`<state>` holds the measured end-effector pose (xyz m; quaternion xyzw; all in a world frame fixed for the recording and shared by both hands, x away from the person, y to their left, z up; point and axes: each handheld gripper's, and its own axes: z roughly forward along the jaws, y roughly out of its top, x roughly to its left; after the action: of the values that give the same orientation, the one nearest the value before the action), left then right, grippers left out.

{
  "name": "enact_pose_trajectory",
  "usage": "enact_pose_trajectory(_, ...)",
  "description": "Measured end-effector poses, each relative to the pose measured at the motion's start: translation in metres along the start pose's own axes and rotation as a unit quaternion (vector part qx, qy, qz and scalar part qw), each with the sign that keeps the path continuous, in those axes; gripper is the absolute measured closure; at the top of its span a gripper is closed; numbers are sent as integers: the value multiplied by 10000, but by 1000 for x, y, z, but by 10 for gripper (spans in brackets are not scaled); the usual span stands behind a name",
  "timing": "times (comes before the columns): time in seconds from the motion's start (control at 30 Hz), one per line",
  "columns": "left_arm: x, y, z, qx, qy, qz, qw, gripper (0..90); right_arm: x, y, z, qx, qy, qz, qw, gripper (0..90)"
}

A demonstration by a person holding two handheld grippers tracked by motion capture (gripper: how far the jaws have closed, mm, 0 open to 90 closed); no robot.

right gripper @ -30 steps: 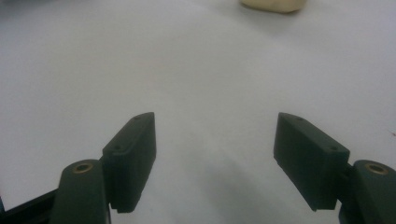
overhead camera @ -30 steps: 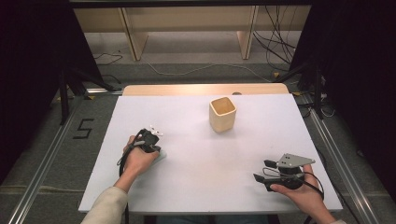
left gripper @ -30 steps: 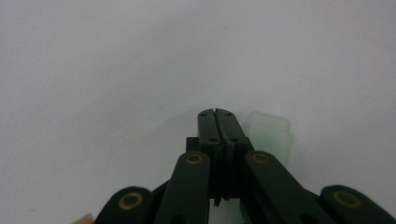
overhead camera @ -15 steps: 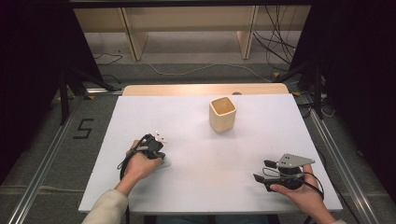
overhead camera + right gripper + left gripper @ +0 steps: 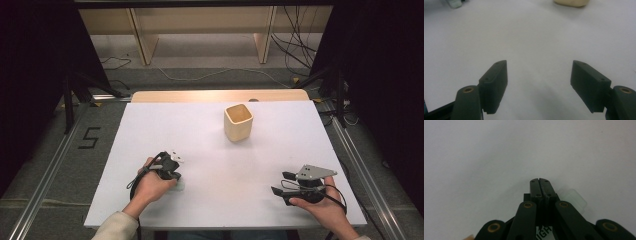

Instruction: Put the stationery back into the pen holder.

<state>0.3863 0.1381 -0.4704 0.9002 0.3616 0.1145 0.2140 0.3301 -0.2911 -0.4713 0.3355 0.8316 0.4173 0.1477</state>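
My left gripper [image 5: 172, 176] is low over the near-left part of the white table [image 5: 210, 145], held in a hand. Its jaws [image 5: 539, 181] are pressed together with nothing between them. A small translucent plastic piece [image 5: 575, 198] lies on the table just beside and under the right jaw; I cannot tell whether it touches. It also shows as a pale blob [image 5: 178, 186] by the hand. My right gripper [image 5: 281, 183] rests near the front right edge, open, with bare table between its pads [image 5: 494, 82]. A cream square cup [image 5: 238, 121] stands upright at the back middle.
The cup's base [image 5: 571, 2] shows far ahead of my right gripper. A wooden strip [image 5: 220, 95] runs along the table's far edge. Metal rails [image 5: 45, 180] flank the table on the floor, and cables [image 5: 300, 50] lie behind.
My left hand has slid to the right and toward the near edge, its gripper still shut. The right hand and the cup have not moved.
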Motion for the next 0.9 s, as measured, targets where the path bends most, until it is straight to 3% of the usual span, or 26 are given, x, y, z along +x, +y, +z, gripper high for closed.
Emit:
enact_pose_trajectory(0.5, -9, -9, -5, -55, -38, 75, 9999, 899, 0, 0, 1, 6, 1, 8, 10000, 304)
enact_pose_trajectory(0.9, -4, -11, -14, -606, 182, -101, 9979, 817, 1, 0, 0, 6, 10, 3, 10000, 304)
